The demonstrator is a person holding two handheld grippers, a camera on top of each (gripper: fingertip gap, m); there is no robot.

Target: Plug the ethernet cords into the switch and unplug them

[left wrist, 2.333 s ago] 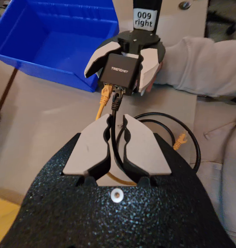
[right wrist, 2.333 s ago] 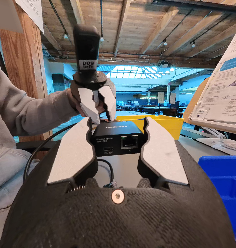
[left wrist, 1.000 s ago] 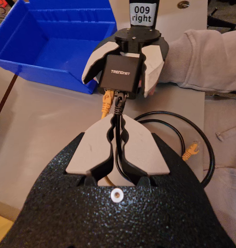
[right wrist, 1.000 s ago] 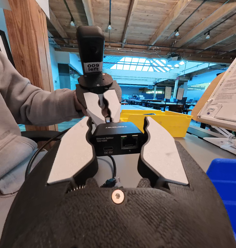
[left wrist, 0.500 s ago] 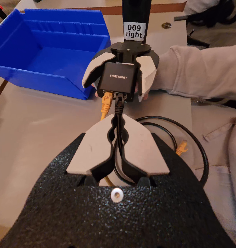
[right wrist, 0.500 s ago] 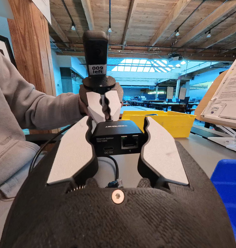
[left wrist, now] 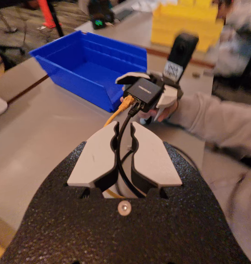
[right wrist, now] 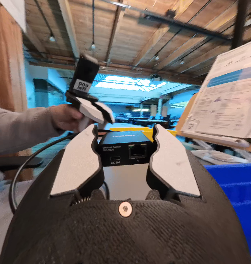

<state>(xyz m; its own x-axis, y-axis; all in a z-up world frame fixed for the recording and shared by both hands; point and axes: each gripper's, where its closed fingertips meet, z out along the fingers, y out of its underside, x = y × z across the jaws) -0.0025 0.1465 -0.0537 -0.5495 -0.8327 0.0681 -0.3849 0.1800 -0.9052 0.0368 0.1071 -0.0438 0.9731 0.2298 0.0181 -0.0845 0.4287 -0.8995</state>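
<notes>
Two cords are sitting plugged in the switch (left wrist: pixel 143 93), side by side on its near face: orange cord (left wrist: pixel 125 103) on the left, black cord (left wrist: pixel 134 109) on the right.

Left tongs (left wrist: pixel 124 124) are standing slightly open, with the black cord running down the gap between them; it is lying against the left finger's inner edge and not visibly pinched, so they are gripping nothing firmly as far as I can tell. The black plug is lying ahead of the tips and a bit right, just beyond them. The cord's long axis is running from the port back toward the left tongs, roughly along the fingers, bending slightly right near the plug. My read: the left tongs are the nearer ones to that plug, so an unplug pull would go straight back along that axis.

Right tongs (right wrist: pixel 124 140) are clamping the switch by its two sides, holding it above the worktop (left wrist: pixel 43 128), back face toward their own camera.

Switch is looking like a small black box: two ports in front, one empty port (right wrist: pixel 137 151) and a small slot (right wrist: pixel 115 158) at the back. A blue bin (left wrist: pixel 84 67) is sitting left of it on the worktop.
</notes>
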